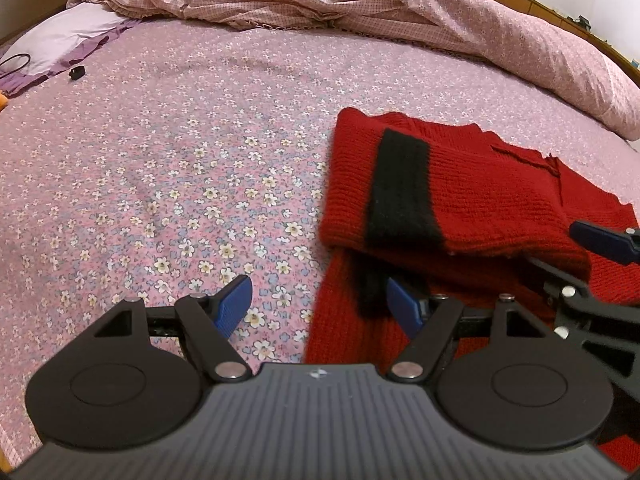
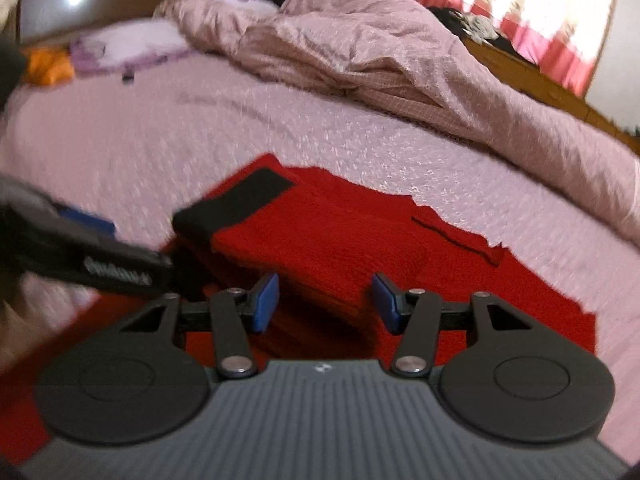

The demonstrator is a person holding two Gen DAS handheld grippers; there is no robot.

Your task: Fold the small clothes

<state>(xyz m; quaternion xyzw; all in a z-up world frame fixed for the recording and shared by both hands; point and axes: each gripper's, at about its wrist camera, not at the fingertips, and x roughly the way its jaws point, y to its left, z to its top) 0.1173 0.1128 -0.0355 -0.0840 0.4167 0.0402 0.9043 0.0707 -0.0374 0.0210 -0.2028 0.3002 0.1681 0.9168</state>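
Note:
A red knitted garment [image 1: 480, 192] with a black band [image 1: 400, 188] lies partly folded on the flowered bedsheet [image 1: 180, 160], its upper layer doubled over the lower one. My left gripper [image 1: 320, 304] is open and empty, straddling the garment's left edge near its lower layer. In the right wrist view the same red garment [image 2: 360, 240] fills the middle, with the black band [image 2: 236, 204] at its left. My right gripper [image 2: 324, 300] is open and empty, low over the folded edge. The left gripper [image 2: 84, 256] shows blurred at the left there.
A crumpled pink quilt [image 1: 360, 4] is heaped along the back and right of the bed. A lilac pillow [image 1: 64, 36], a small black object [image 1: 76, 72] and a black cord [image 1: 16, 62] lie at the far left. A wooden bed frame [image 2: 528, 76] runs behind.

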